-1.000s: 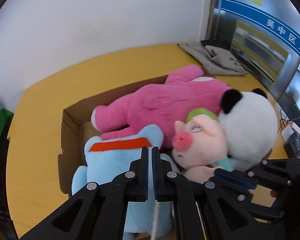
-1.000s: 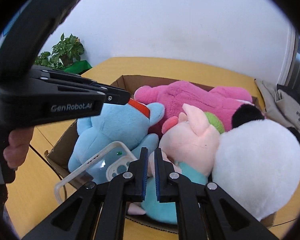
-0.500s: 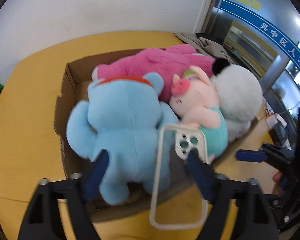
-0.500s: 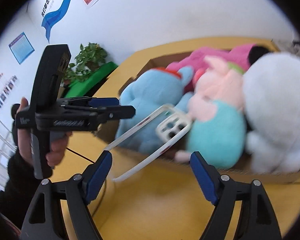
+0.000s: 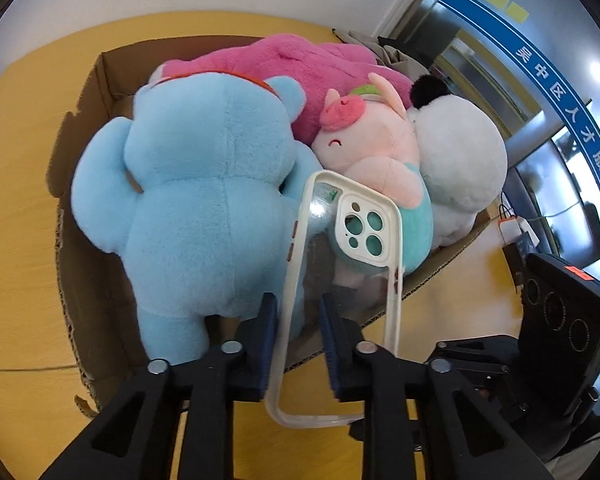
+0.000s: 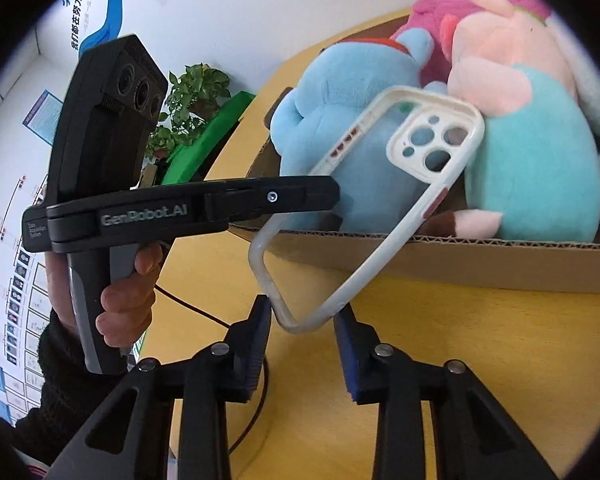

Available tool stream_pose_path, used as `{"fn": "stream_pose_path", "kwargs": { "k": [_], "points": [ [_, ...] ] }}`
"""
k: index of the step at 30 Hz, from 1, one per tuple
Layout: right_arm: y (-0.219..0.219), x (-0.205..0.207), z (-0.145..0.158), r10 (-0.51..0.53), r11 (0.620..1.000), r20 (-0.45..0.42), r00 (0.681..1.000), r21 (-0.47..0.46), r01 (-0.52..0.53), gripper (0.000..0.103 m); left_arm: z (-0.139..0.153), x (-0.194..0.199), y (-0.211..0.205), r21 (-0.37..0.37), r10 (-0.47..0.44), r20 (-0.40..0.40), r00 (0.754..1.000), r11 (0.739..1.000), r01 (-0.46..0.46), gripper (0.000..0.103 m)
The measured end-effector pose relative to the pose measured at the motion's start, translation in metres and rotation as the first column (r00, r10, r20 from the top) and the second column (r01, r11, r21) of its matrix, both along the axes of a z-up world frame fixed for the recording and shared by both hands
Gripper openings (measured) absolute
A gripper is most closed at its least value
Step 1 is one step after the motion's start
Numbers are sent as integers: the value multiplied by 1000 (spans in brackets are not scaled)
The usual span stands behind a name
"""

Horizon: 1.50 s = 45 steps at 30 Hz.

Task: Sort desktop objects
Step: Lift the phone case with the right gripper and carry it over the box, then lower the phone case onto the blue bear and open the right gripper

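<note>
- Tabletop (image 5: 20,200), yellow wood, lies under everything.
- Cardboard box (image 5: 112,72) sits on it, open at the top and crammed with soft toys.
- Blue plush bear (image 5: 188,200) fills the near left of the box, its back to me.
- White panda plush (image 5: 460,160) bulges over the right side.
- Pink plush toy (image 5: 300,64) lies along the back.
- Pig plush (image 5: 372,152) in a teal top is wedged between bear and panda.
- My left claw (image 5: 296,308), gripped in my hand (image 6: 128,288), is closing on the phone case's long side, with the pads against it.
- My right claw (image 6: 300,316) is closing, the case's bottom corner between the pads; I see no firm pinch.
- Phone case (image 5: 364,232), clear with a cream rim, hangs tilted over the box's near edge, camera end toward the pig.
</note>
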State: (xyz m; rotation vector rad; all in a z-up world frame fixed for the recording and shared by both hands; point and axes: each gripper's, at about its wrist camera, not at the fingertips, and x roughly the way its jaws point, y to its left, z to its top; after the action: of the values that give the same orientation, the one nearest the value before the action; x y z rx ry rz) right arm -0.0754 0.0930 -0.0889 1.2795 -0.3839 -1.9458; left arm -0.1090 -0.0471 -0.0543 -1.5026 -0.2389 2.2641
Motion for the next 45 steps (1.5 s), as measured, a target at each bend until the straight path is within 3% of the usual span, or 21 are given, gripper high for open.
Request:
{"fn": "stream_pose_path", "kwargs": {
  "k": [3, 7, 9, 10, 13, 15, 16, 18, 21, 23, 24, 25, 27, 31, 32, 33, 34, 35, 36, 41, 45],
  "points": [
    [8, 5, 17, -8, 1000, -71, 997, -16, 7, 31, 9, -1, -5, 42, 26, -10, 1000, 999, -25, 5],
    [7, -2, 50, 26, 999, -190, 981, -25, -32, 30, 30, -15, -3, 32, 44, -69, 997, 999, -42, 4],
    [6, -10, 63, 44, 998, -231, 972, -23, -51, 26, 37, -26, -10, 86, 51, -80, 996, 995, -44, 1],
    [4, -16, 66, 43, 999, -240, 970, 6, -42, 5, 40, -31, -14, 115, 55, -84, 995, 992, -45, 0],
    [14, -21, 65, 42, 999, -200, 979, 19, -39, 3, 34, -35, -17, 108, 49, -71, 996, 993, -41, 0],
    [24, -22, 48, 51, 999, -141, 989, 8, -50, 4, 25, -35, -17, 86, 46, -48, 998, 995, -42, 0],
    [28, -25, 41, 40, 999, -109, 993, 9, -39, 8, 17, -35, -19, 67, 48, -32, 998, 997, -46, 0],
    [40, -30, 26, 15, 1000, -42, 999, -18, -16, 29, 0, -35, -25, 37, 54, 2, 999, 998, -54, 1],
    [49, -35, 14, 1, 997, 27, 1000, -83, 1, 43, -13, -33, -28, 44, 32, 40, 999, 998, -34, 7],
    [43, -31, 20, 19, 996, 9, 1000, -86, -18, 64, -14, -30, -27, 55, 3, 48, 999, 998, -5, 16],
    [41, -30, 23, 25, 996, 3, 1000, -89, -25, 70, -14, -28, -27, 81, -14, 52, 999, 997, 9, 33],
    [40, -26, 25, 29, 995, 1, 1000, -97, -29, 79, -14, -27, -27, 111, -30, 56, 998, 994, 24, 65],
    [35, -31, 19, 18, 993, 19, 1000, -114, -15, 80, -14, -24, -27, 171, -64, 63, 996, 984, 52, 87],
    [27, -34, 8, 0, 996, 70, 998, -94, 7, 79, -16, -20, -25, 195, -85, 74, 994, 978, 69, 87],
    [26, -33, 5, -1, 996, 74, 997, -89, 8, 70, -19, -20, -22, 186, -94, 83, 992, 980, 77, 86],
    [24, -33, 2, -2, 996, 78, 997, -83, 8, 59, -22, -20, -19, 176, -102, 93, 990, 981, 85, 77],
    [23, -32, -1, -3, 997, 81, 997, -77, 9, 34, -26, -20, -15, 183, -118, 110, 987, 978, 96, 51],
    [22, -32, -4, -8, 998, 78, 997, -65, 13, 14, -30, -20, -10, 193, -134, 128, 983, 975, 108, 41],
    [22, -31, -6, -14, 998, 74, 997, -52, 18, 15, -31, -19, -8, 199, -141, 126, 982, 973, 114, 35],
    [27, -28, 3, -39, 999, 29, 999, -20, 40, 15, -9, -10, -3, 209, -151, 56, 987, 968, 137, 27],
    [33, -32, 38, -50, 999, -72, 996, 6, 50, 15, 34, -16, -1, 191, -145, -56, 988, 970, 153, 25]
  ]
}}
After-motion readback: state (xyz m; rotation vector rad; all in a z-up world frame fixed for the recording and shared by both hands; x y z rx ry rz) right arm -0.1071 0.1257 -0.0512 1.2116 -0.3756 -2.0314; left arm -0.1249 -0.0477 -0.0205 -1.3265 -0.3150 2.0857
